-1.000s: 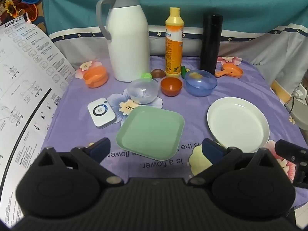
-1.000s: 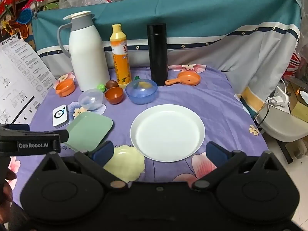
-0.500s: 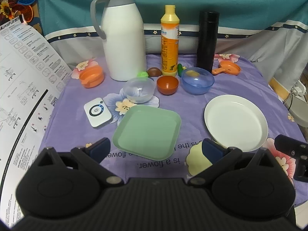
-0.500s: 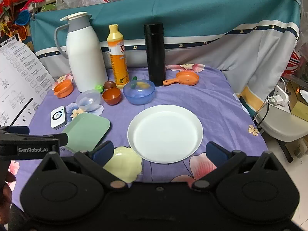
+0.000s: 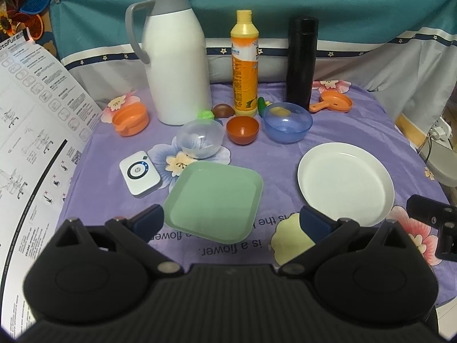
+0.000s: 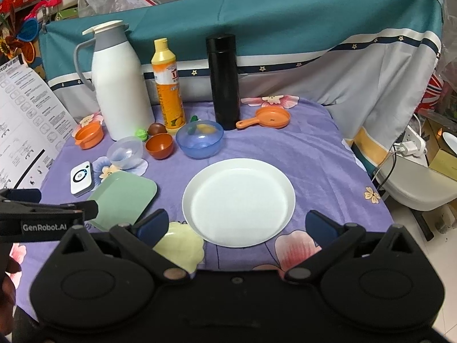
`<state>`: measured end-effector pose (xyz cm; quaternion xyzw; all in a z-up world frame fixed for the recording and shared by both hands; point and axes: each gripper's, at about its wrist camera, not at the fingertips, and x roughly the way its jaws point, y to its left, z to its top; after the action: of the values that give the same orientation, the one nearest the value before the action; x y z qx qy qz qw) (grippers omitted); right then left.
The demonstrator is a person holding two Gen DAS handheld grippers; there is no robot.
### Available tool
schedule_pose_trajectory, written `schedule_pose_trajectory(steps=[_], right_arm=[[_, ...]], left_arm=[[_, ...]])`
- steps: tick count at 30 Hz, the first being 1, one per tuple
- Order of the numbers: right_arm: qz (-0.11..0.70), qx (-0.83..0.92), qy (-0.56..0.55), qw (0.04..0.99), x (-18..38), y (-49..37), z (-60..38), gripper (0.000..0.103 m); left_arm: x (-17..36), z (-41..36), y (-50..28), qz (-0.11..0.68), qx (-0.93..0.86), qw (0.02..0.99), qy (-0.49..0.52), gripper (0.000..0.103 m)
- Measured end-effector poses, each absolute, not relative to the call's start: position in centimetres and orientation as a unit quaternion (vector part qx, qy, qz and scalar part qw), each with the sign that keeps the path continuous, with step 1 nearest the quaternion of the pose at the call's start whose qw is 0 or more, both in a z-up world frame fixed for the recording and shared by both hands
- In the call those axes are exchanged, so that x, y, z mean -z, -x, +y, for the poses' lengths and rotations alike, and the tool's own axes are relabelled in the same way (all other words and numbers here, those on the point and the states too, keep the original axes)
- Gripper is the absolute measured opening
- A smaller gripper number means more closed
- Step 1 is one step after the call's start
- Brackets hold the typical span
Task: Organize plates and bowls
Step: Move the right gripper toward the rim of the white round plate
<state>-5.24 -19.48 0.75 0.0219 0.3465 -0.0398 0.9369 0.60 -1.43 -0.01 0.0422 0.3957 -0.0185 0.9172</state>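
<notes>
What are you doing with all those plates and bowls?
A person holds a gripper in each hand over a purple table, about to tidy the dishes. Both grippers are open and empty. The left gripper hovers at the green plate, the right gripper at the white plate. A yellow dish lies between them. The clear bowl, brown bowl and blue bowl sit untouched behind.

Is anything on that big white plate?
Empty. The white plate shows bare white surface across both views, with nothing on it.
</notes>
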Motion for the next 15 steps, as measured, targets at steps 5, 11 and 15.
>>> schedule_pose_trajectory(steps=[5,11,15], right_arm=[[0.346,0.043,-0.025,0.937,-0.8,5.0,-19.74,0.103],[0.345,0.048,-0.033,0.937,-0.67,4.55,-20.11,0.103],[0.348,0.051,-0.036,0.935,-0.35,4.22,-20.24,0.103]], left_arm=[[-0.14,-1.63,-0.76,0.393,0.022,0.918,-0.047,0.103],[-0.08,-1.68,-0.97,0.393,0.022,0.918,-0.047,0.103],[0.17,-1.87,-1.24,0.396,0.024,0.917,-0.048,0.103]])
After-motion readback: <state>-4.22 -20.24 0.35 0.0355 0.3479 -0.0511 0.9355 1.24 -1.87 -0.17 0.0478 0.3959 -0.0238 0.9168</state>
